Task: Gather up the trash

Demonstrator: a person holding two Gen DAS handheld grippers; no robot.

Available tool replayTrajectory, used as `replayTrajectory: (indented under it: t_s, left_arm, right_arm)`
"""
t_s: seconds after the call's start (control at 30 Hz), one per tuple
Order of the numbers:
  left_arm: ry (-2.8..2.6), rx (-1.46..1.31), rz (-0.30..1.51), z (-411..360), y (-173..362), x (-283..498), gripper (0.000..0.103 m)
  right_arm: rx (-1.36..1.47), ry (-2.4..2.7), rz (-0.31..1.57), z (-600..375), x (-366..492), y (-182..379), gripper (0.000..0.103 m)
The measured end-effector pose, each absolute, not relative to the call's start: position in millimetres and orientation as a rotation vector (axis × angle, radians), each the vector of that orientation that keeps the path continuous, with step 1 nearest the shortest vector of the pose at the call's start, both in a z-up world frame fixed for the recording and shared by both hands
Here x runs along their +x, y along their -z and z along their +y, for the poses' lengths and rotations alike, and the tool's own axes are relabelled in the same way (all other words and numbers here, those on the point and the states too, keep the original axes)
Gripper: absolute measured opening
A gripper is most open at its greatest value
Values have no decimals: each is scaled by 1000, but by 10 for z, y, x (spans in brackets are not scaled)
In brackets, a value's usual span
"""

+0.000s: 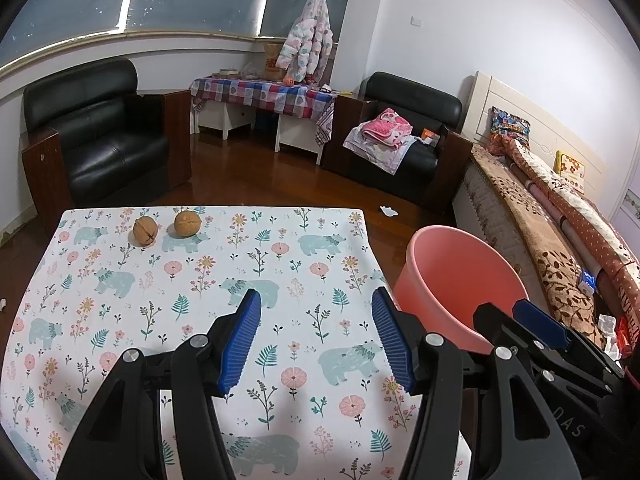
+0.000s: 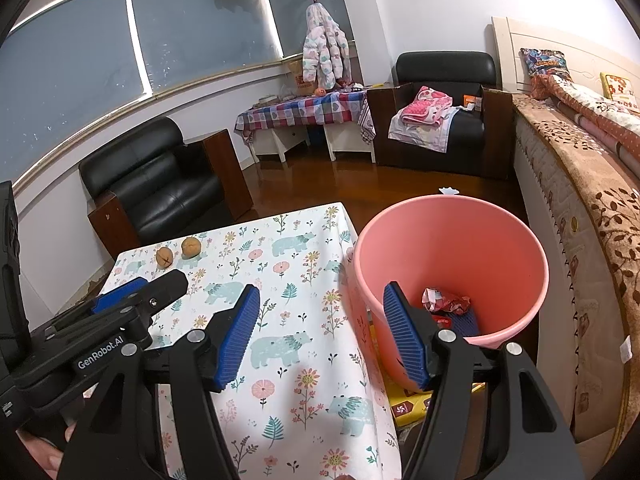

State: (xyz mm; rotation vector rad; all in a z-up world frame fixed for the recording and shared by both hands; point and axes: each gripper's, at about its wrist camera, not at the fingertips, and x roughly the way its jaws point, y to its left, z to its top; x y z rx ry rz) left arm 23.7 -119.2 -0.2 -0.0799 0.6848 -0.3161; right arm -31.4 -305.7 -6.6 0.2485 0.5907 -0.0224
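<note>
Two brown walnuts (image 1: 145,231) (image 1: 187,223) lie side by side near the far left edge of the table, whose cloth is printed with flowers and bears (image 1: 224,264); in the right wrist view the walnuts (image 2: 164,257) (image 2: 191,247) show too. A pink bucket (image 2: 452,232) stands on the floor to the table's right, with crumpled wrappers (image 2: 446,302) at its bottom. My left gripper (image 1: 316,320) hovers open over the near middle of the table, nothing between its blue pads. My right gripper (image 2: 320,316) is open and empty at the table's right edge beside the bucket (image 1: 460,272).
Two black armchairs (image 1: 104,132) (image 1: 404,144) stand beyond the table, the right one with folded cloth on it. A low table with a checked cover (image 1: 264,94) stands against the far wall. A bed with quilts (image 1: 552,224) runs along the right. A white paper scrap (image 1: 389,211) lies on the wooden floor.
</note>
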Motion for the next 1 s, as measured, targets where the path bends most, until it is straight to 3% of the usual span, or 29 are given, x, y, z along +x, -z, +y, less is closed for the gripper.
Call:
replayTrajectory:
  t_s: [1.0]
  left_arm:
    - [318,-81,707,-1212,75,263,57]
  right_arm:
    - [262,25,617,-3076,-296,171,65]
